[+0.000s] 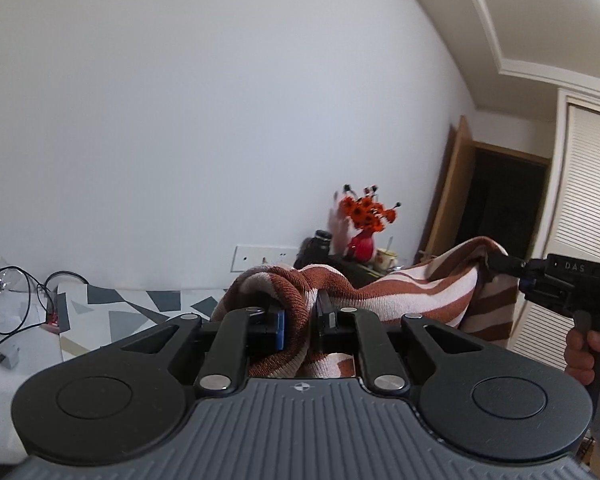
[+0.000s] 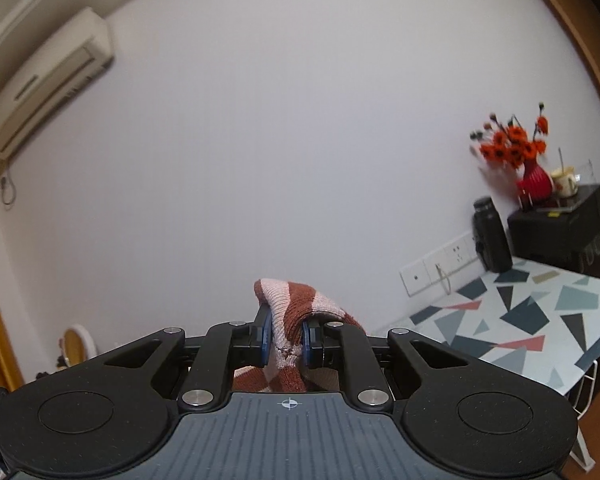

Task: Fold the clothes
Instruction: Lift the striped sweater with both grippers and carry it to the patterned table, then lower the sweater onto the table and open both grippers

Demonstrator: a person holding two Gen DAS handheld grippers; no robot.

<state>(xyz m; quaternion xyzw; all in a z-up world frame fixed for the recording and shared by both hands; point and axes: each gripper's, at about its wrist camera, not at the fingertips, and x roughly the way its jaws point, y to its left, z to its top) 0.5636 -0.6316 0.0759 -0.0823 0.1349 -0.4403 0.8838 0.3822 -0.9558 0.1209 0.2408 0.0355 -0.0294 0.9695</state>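
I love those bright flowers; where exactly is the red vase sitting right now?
In the right wrist view the red vase stands at the far right, on a black box at the table's far end, beside a mug.

This is a room in a home. A white wall-mounted air conditioner [image 2: 48,80] hangs high on a plain white wall, a red ribbed vase of orange artificial flowers [image 2: 534,182] and a cream ceramic mug [image 2: 565,182] stand on a black cabinet [image 2: 568,232], and a counter with a geometric-patterned cloth [image 2: 540,320] sits beside white wall sockets [image 2: 440,270]. A wooden door frame [image 1: 448,196] and a white louvred cupboard door [image 1: 592,184] close off the far side.
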